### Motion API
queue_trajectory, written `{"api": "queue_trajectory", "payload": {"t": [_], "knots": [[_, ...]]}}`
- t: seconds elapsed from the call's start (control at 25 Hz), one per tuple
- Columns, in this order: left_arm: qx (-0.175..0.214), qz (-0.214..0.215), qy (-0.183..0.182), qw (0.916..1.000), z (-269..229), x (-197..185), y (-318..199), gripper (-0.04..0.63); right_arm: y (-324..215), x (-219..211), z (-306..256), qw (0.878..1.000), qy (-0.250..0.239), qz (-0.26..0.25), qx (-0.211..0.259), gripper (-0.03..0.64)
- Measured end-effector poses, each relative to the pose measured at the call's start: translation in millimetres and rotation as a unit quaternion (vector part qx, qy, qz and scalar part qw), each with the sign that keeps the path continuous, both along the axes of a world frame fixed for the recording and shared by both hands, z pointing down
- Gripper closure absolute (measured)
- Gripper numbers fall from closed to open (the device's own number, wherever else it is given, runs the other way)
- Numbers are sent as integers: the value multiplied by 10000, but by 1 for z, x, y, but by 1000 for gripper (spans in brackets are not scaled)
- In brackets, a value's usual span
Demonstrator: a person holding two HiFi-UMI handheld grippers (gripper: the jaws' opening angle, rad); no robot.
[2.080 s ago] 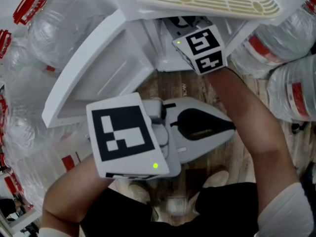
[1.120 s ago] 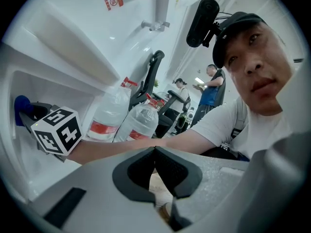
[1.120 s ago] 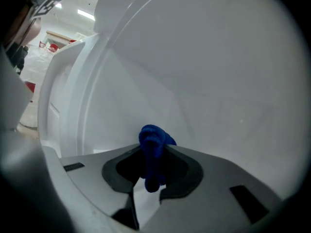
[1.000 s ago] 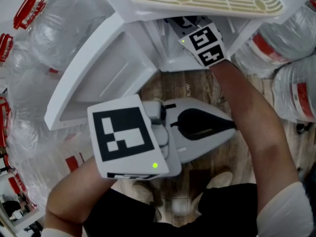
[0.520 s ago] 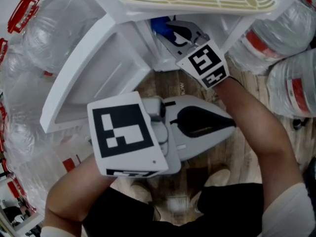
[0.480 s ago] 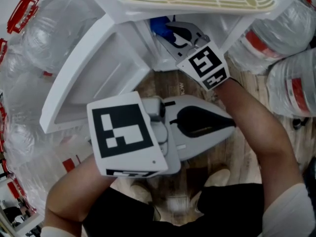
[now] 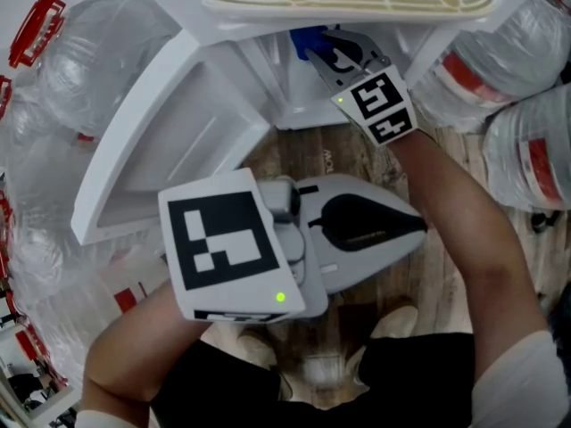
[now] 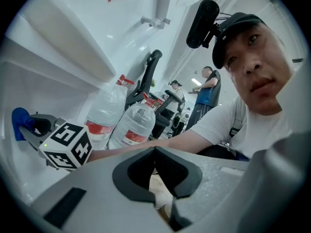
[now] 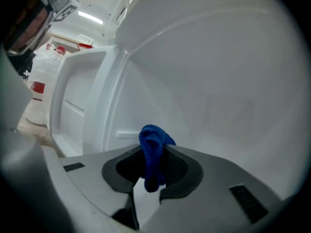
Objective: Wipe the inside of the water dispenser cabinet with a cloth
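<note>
Closed on nothing, the left claw point(image 7: 413, 228) idles nearest the body, above the wooden floor point(image 7: 355, 162) and outside the water dispenser cabinet point(image 7: 294, 105). Beyond it, the right claw point(image 9: 151, 165) is clamped on a bunched blue cloth point(image 9: 152, 147), whose upper fold protrudes past the tips toward the white inner wall point(image 9: 218, 81). Contact with the wall cannot be confirmed. The cloth appears light, soft and limp, and probably grips best at its gathered middle, leaving a pad free for wiping. Compared with two seconds ago, when the marker cube hid it, the cloth now shows at the cabinet mouth, and the right claw has shifted rightward. Water bottles point(image 7: 522, 69) stand farthest.
</note>
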State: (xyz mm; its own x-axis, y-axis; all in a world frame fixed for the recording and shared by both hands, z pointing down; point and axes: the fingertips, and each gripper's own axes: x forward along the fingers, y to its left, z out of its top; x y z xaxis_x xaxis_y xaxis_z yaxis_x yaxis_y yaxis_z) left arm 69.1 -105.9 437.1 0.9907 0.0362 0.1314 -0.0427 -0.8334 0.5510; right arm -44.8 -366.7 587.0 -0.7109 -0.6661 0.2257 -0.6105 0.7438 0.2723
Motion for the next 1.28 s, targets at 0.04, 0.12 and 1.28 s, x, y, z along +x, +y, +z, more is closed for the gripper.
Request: {"api": "queue_trajectory", "payload": {"t": [0.04, 0.12, 1.28], "knots": [[-4, -12, -9, 10000, 0, 0, 0, 592, -7, -2, 5, 10000, 50, 47, -16, 535], [-19, -44, -47, 10000, 1, -2, -1, 592, -19, -7, 17, 9998, 148, 103, -73, 535], [17, -87, -62, 9999, -1, -7, 1, 592, 24, -35, 103, 9928, 907, -505, -589, 535]]}}
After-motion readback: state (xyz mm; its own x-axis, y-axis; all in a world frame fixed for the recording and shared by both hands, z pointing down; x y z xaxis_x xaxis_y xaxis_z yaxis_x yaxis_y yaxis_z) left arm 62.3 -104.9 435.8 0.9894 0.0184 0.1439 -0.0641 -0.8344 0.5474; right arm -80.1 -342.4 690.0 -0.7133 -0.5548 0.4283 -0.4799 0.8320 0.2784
